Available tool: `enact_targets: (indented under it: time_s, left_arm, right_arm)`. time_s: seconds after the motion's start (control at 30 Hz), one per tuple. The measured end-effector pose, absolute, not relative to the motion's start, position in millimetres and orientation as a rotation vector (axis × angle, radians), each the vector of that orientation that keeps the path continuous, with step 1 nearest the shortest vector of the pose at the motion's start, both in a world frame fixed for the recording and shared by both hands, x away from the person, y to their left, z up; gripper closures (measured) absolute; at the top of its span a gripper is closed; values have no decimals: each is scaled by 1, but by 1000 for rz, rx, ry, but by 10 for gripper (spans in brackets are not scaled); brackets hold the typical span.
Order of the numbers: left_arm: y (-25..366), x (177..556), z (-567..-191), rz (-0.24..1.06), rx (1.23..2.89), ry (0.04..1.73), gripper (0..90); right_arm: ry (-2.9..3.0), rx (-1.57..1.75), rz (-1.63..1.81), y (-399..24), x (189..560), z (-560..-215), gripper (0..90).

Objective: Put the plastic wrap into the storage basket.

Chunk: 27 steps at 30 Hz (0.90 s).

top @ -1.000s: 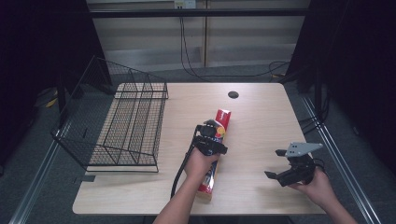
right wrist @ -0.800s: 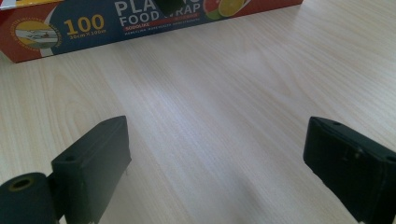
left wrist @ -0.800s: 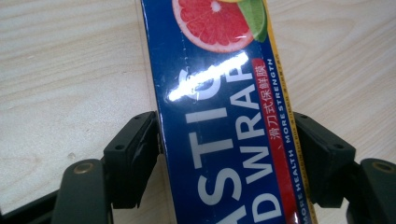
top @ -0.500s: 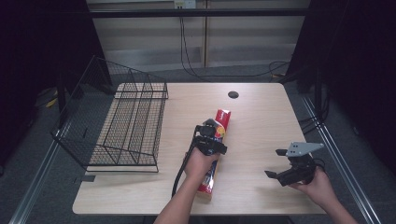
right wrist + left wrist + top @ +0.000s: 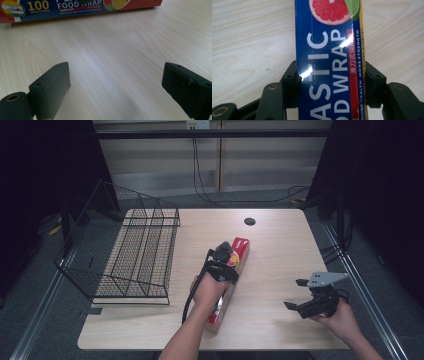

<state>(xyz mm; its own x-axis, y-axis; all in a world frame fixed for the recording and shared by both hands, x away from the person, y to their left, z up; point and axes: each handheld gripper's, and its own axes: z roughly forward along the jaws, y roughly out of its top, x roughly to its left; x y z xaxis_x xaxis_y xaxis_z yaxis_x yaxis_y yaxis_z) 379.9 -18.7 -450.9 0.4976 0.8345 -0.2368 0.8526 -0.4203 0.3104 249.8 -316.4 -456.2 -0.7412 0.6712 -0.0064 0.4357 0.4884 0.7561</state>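
Note:
A long red and blue box of plastic food wrap (image 5: 240, 249) lies on the wooden table (image 5: 280, 245), running from the middle toward the near edge. My left gripper (image 5: 222, 265) sits over the box's middle. In the left gripper view the box (image 5: 329, 37) fills the gap, and both black jaws of the left gripper (image 5: 330, 72) press its long sides, shut on it. My right gripper (image 5: 295, 294) hovers near the table's front right, open and holding nothing. In the right gripper view the right gripper (image 5: 117, 82) has wide-spread jaws over bare wood, with the box (image 5: 82, 6) lying beyond.
A black wire rack (image 5: 135, 255) stands on the table's left side, its mesh panels tilted outward. A small dark round hole (image 5: 249, 221) marks the far middle of the table. Cables run along the floor behind.

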Motion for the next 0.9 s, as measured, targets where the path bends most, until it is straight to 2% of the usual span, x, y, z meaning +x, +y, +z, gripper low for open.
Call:
enact_targets:
  time_s: [0.9]
  left_arm:
    - [17, 395, -400, -77, 2317, 1479, 437]
  right_arm:
    - [2426, 937, 1120, -317, 250, -456, 63]
